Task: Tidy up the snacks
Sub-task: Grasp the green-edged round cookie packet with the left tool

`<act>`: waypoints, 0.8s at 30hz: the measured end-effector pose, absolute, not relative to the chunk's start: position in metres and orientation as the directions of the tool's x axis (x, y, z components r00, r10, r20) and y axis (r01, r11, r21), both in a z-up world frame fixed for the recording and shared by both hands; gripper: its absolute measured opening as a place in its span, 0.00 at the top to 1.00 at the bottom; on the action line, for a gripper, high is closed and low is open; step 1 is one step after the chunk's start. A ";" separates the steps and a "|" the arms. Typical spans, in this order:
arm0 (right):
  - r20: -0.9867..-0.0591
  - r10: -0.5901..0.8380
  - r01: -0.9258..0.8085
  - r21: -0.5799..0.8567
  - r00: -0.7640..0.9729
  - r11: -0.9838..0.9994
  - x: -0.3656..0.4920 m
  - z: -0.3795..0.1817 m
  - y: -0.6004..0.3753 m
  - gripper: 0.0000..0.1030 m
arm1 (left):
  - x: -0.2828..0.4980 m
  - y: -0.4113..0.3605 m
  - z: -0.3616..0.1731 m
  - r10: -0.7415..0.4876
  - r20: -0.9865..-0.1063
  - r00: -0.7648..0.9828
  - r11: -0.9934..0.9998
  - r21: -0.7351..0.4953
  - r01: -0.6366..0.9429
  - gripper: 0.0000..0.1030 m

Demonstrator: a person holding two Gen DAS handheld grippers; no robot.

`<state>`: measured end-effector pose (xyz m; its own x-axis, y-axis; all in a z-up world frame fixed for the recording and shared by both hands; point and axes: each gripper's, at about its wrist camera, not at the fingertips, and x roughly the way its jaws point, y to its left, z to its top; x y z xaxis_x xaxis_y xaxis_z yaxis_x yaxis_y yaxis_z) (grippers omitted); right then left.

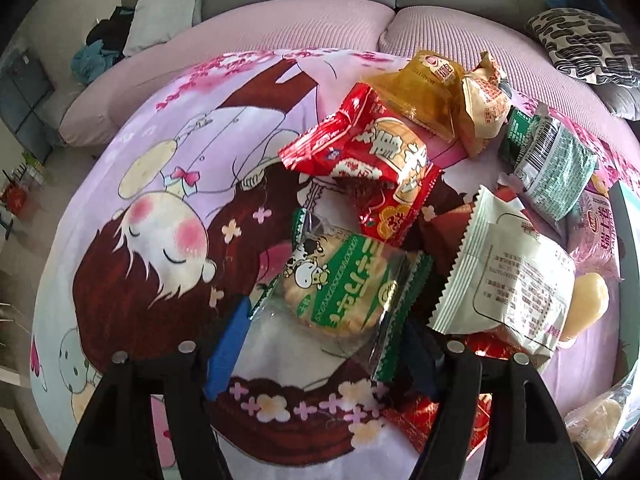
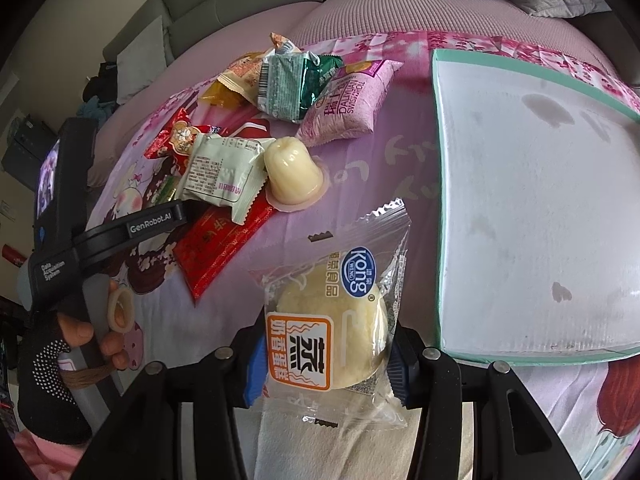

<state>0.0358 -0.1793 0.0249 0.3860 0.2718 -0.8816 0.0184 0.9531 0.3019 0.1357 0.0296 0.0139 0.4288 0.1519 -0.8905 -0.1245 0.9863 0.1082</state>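
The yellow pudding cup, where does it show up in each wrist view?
Left wrist: pudding cup at the right edge, half hidden behind the white packet.
Right wrist: it stands upside down at upper centre, right of that white packet.
Shared landmark: the white packet.

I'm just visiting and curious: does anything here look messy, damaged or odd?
The white tray inside the teal rim shows dark stains and smudges. The snack pile lies jumbled, packets overlapping, and a jelly cup sits upside down on the cartoon cloth. No packet looks torn or spilled.
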 end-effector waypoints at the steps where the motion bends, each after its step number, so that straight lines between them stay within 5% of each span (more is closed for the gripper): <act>1: -0.882 0.272 0.018 0.302 0.384 0.953 0.036 0.025 -0.179 0.50 | 0.136 0.029 0.014 0.152 -0.888 0.435 0.986 0.107 -0.125 0.28; 6: -0.884 0.271 0.017 0.300 0.382 0.954 0.037 0.024 -0.178 0.50 | 0.139 0.034 0.013 0.134 -0.882 0.451 0.987 0.079 -0.139 0.28; 10: -0.886 0.268 0.015 0.295 0.378 0.955 0.038 0.023 -0.177 0.50 | 0.138 0.033 0.014 0.113 -0.880 0.461 0.991 0.064 -0.120 0.45; 24: -0.882 0.273 0.015 0.301 0.383 0.953 0.037 0.024 -0.178 0.50 | 0.125 0.029 0.025 0.112 -0.884 0.453 0.990 0.061 -0.126 0.49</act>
